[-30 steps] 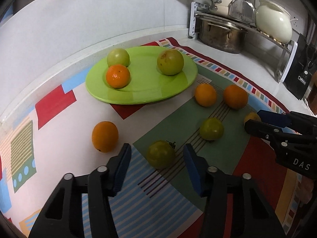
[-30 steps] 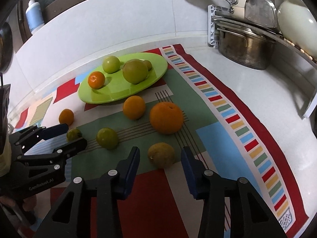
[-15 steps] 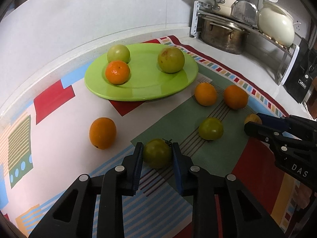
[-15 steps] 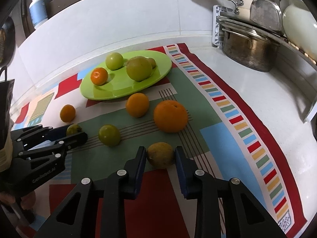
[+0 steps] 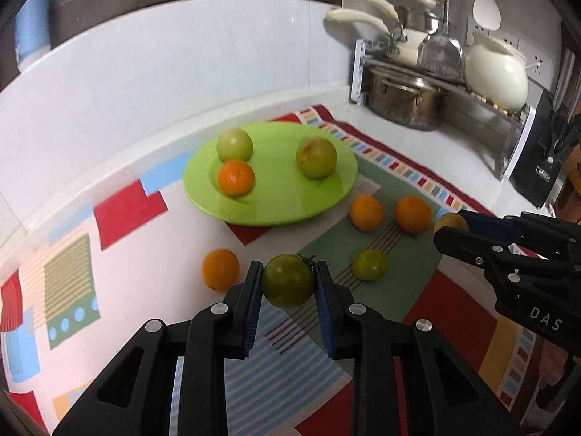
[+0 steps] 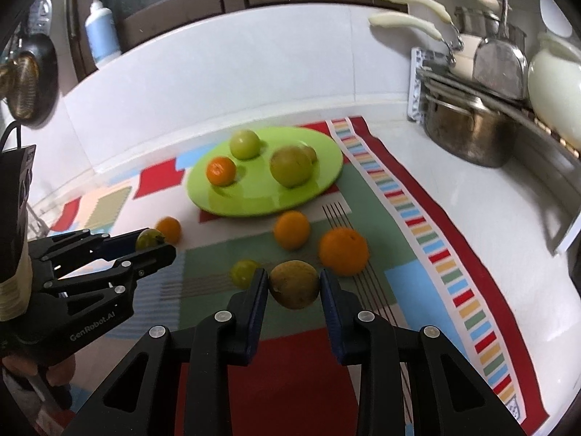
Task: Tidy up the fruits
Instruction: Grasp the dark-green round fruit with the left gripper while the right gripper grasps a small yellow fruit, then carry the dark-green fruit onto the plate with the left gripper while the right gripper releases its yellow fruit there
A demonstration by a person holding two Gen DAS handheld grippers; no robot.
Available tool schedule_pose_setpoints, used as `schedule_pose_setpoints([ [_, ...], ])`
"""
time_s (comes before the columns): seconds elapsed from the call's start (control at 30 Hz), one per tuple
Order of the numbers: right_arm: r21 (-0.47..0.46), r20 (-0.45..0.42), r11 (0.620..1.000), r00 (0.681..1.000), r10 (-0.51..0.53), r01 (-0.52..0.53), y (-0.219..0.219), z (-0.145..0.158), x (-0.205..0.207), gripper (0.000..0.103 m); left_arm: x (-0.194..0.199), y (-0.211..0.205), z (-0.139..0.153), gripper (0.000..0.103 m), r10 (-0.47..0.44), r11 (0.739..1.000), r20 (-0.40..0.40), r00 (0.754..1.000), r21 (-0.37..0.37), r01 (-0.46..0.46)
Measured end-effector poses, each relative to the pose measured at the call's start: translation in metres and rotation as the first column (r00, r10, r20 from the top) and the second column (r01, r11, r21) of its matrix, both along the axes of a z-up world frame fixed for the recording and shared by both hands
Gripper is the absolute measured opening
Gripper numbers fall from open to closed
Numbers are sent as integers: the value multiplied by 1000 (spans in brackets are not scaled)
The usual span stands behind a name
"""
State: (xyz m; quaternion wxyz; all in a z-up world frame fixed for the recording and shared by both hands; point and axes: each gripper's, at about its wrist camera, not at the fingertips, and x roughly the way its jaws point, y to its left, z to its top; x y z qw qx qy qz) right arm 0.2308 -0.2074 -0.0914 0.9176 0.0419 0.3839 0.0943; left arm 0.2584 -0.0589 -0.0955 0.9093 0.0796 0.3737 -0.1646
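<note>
My left gripper (image 5: 288,287) is shut on a dark green tomato (image 5: 288,285) and holds it above the patterned mat (image 5: 392,254). My right gripper (image 6: 294,285) is shut on a brownish-yellow fruit (image 6: 294,284), also lifted. A lime green plate (image 5: 270,196) beyond holds two green fruits and a small orange (image 5: 236,177). Loose on the mat lie an orange at left (image 5: 220,269), two oranges (image 5: 366,212) (image 5: 413,213) and a small green fruit (image 5: 369,264). The right gripper shows at right in the left wrist view (image 5: 450,227); the left one shows at left in the right wrist view (image 6: 154,245).
A dish rack (image 5: 428,72) with a steel pot (image 5: 405,103), pans and a white kettle (image 5: 495,72) stands at the back right corner. A black appliance (image 5: 541,167) stands at the right. A white tiled wall (image 5: 181,72) runs behind the plate.
Both grippers closed on their fruits: the left on the green tomato, the right on the brownish-yellow fruit. Both have lifted them off the mat.
</note>
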Motion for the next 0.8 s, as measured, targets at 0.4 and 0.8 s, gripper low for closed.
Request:
schedule_pose_setpoints([
  [0.4, 11, 130, 999, 991, 37, -39, 12, 47, 22, 31, 19, 5, 41, 28, 10, 1000, 101, 995, -15, -9],
  [0.8, 33, 146, 996, 986, 77, -83, 15, 64, 85, 31, 70, 7, 59, 28, 29, 999, 127, 991, -21, -27],
])
